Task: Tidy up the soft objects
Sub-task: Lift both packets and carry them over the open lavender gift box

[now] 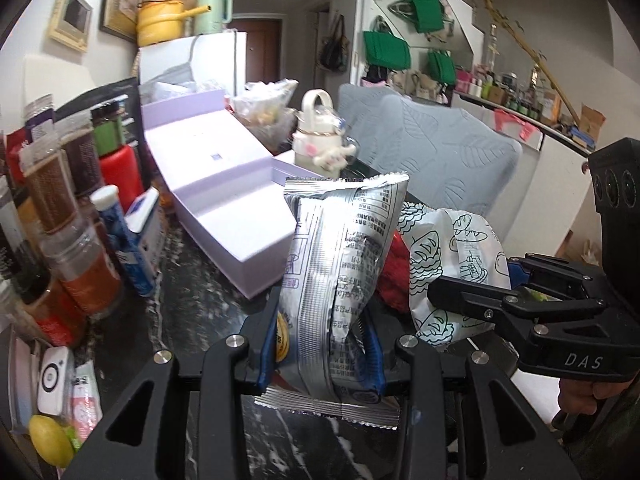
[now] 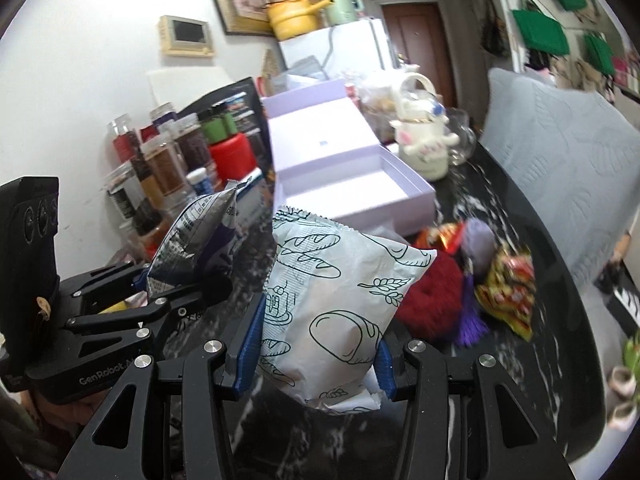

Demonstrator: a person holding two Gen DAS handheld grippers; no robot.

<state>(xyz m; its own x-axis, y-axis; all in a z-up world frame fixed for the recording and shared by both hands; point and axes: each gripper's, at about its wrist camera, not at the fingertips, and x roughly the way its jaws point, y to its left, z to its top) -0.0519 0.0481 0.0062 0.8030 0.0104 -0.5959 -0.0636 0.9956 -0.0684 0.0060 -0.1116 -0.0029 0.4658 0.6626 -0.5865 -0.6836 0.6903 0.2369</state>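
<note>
My left gripper (image 1: 320, 354) is shut on a silver snack bag (image 1: 340, 272), held upright above the dark marble table (image 1: 192, 320). Beside it on the right, my right gripper (image 1: 460, 294) holds a white bread-print bag (image 1: 444, 264). In the right wrist view the right gripper (image 2: 314, 350) is shut on that white bread-print bag (image 2: 336, 308), and the left gripper (image 2: 180, 280) with the silver bag (image 2: 196, 236) shows at left. An open lilac box (image 2: 344, 176) lies ahead on the table. A red fuzzy item (image 2: 430, 296), a purple pompom (image 2: 478, 240) and a red-yellow snack packet (image 2: 510, 288) lie to the right.
Spice jars and bottles (image 1: 68, 216) crowd the table's left side against the wall. A cream plush-covered bottle (image 2: 424, 144) and a glass jar (image 2: 460, 140) stand behind the box. A grey cushioned chair (image 2: 560, 160) borders the table on the right. A lemon (image 1: 50, 438) lies near left.
</note>
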